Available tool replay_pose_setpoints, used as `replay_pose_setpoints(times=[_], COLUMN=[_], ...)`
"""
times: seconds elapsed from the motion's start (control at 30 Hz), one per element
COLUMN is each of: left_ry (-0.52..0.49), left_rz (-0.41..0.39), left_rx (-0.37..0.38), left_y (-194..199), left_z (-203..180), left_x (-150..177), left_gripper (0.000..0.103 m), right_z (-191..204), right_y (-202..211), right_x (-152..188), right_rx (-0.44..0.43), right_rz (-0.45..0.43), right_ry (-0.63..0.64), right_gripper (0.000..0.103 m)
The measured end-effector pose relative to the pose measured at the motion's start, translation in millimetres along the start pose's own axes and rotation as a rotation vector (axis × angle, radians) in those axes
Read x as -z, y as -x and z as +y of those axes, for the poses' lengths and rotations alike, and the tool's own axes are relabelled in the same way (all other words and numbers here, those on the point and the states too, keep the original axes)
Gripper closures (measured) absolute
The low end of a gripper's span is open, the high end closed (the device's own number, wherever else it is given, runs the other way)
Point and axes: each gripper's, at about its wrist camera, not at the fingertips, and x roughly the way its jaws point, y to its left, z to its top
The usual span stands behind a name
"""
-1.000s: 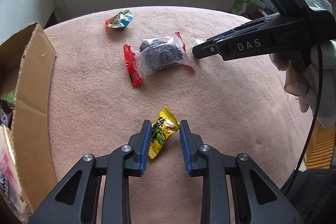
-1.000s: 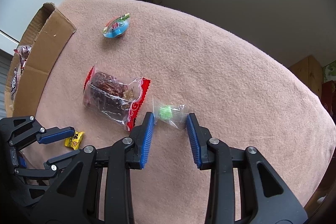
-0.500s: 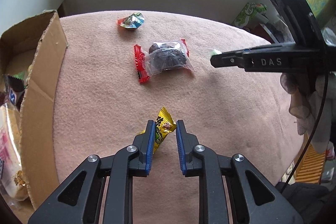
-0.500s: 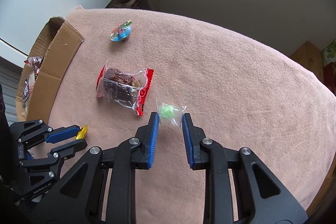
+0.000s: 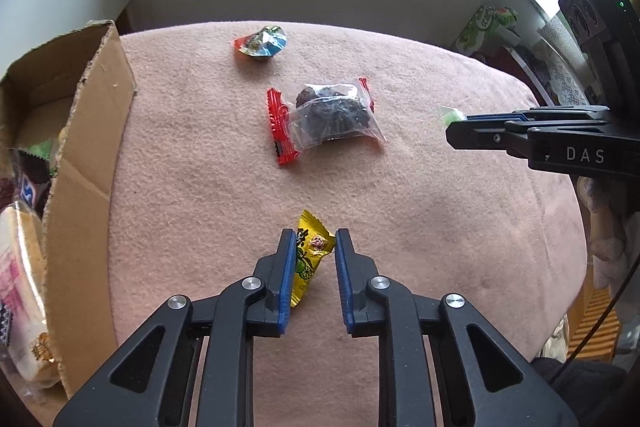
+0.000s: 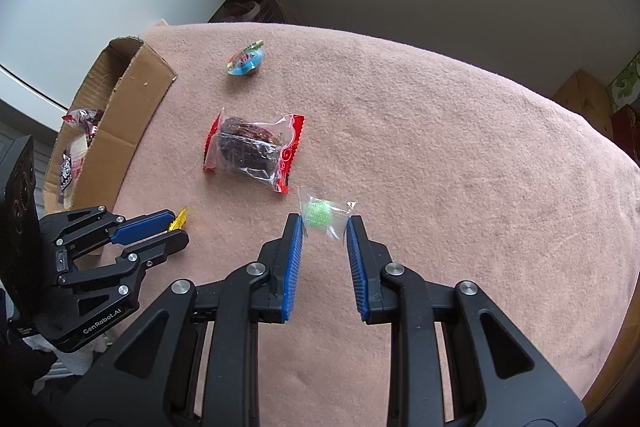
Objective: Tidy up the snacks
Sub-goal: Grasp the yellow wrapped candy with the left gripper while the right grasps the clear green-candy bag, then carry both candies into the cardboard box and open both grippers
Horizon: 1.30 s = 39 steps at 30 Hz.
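Two handheld grippers work a pink cloth-covered worktop (image 5: pixel 440 227) strewn with wrapped snacks, each clamped on a small sweet. The left gripper (image 5: pixel 315 247), at the bottom centre of its own view, is clenched on a yellow candy (image 5: pixel 308 259), the wrapper pinched between the blue pads with its tip poking out above them. The right gripper (image 6: pixel 323 233), bottom centre of its view, grasps a green candy in a clear wrapper (image 6: pixel 320 213) by the near edge of the film — the sweet itself sits just beyond the pads. Still lying loose on the cloth are a red-ended packet of dark dried fruit (image 5: pixel 324 117) in mid-frame and, further up, a small jelly cup with a blue and red lid (image 5: pixel 261 43). The cardboard box (image 5: pixel 92 147) stands at the left edge of the left-wrist view, its flap raised and several packets already inside; it appears to be where the snacks are gathered. The step in hand looks like carrying both sweets to that box. To do it well, both grips should hold firm while the hands lift clear of the cloth, cross over the box's upright flap rather than brush it, and let go only once well above the opening. The right hand's hold on thin film seems the weaker one — a smooth, unhurried carry would suit it, and the left hand, nearer the box, could go first so the two do not crowd.
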Motion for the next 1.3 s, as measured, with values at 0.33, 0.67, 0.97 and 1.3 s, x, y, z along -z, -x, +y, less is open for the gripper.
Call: replay_pose_setpoints(times=[0.33,0.67,0.97,1.3], left_ry=[0.048,0.039,0.075,0.087], left_rz=[-0.071,0.001,0.012,0.007], left_rx=[0.019,-0.029,-0.118,-0.121], left_y=[31,-4,-17,-17], left_z=[11,9,16,21], left_x=[0,-3,-14,-13], left_gripper=[0.096,0.089,0.08,0.081], right_z=[25,20,18,20], right_y=[15,20,20,21], right_x=[-3,5,11,11], right_rx=[-0.025,-0.014,-0.019,-0.009], right_rz=[-0.023,-0.032,-0.029,-0.034], right_ry=[0.034,0.016,0.006,0.012], right_gripper=[0.079,0.079,0.079,0.079])
